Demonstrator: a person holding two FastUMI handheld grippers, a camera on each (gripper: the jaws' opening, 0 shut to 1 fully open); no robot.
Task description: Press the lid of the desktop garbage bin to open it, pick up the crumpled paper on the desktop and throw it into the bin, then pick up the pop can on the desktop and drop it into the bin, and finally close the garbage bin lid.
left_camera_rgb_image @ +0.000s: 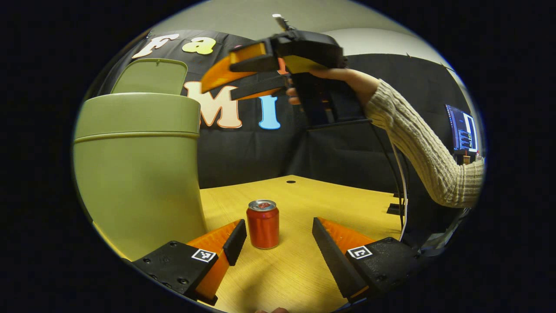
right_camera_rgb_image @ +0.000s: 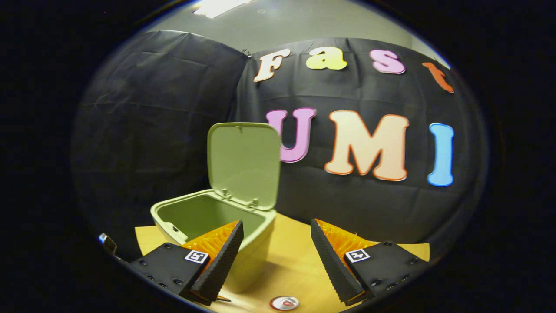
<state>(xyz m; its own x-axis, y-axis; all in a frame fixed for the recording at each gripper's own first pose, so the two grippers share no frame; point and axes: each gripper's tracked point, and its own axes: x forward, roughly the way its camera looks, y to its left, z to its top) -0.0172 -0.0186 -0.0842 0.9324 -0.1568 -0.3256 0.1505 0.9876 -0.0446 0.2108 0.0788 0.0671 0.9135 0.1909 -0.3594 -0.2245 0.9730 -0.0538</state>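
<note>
Bin (right_camera_rgb_image: 243,243) lid (right_camera_rgb_image: 243,163) up; my left gripper (left_camera_rgb_image: 274,241) wide, lined on pop can (left_camera_rgb_image: 263,229) beside bin; right gripper (right_camera_rgb_image: 274,250) wide, parked above.

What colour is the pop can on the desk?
Red with a silver top; the pop can shows best in the left gripper view.

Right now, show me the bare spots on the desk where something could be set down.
The desk lies bare right of the can, out to its far edge by the sleeve, and behind the can toward the small hole. It is tight on the left, where the bin stands close beside the can, and between the open left gripper fingers.
</note>
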